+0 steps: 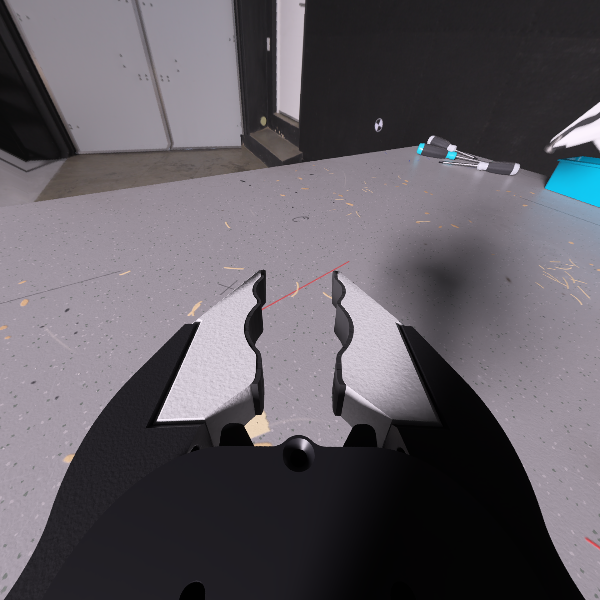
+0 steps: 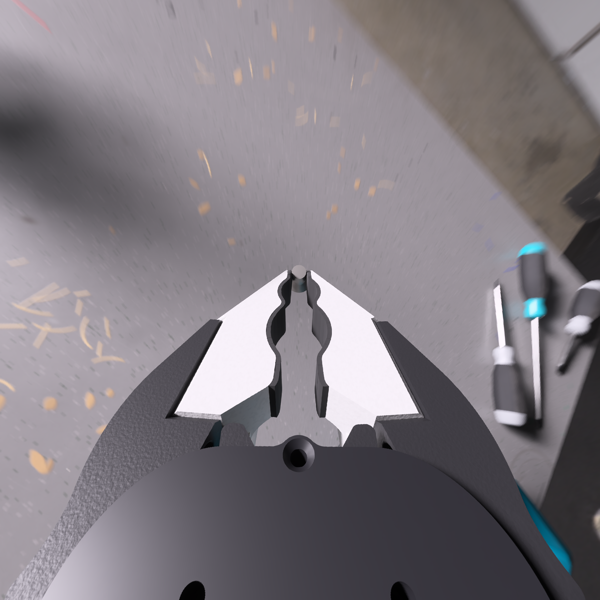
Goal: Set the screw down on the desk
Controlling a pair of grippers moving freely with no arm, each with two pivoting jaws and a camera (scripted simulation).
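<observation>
Right gripper [image 2: 298, 276]: pinched at the very tips on the screw [image 2: 298, 276], small grey cylinder, one flat end facing outward. Tip grip leaves the wider pockets behind empty (probably the only hold such a small part allows). Aimed down at the speckled grey desk [image 2: 136, 227]; surface heavily blurred, so clearance above it not readable. Screw apparently not yet resting. Three screwdrivers [image 2: 532, 331] off to the right, well apart from the likely drop spot.

Left gripper [image 1: 298, 279]: spread, holding nothing, low over bare desk [image 1: 130, 324], apparently parked clear. Blue box [image 1: 574, 181] and screwdrivers [image 1: 470, 157] at the far edge.

Next: lower until contact, then release gently; round part likely to roll.
</observation>
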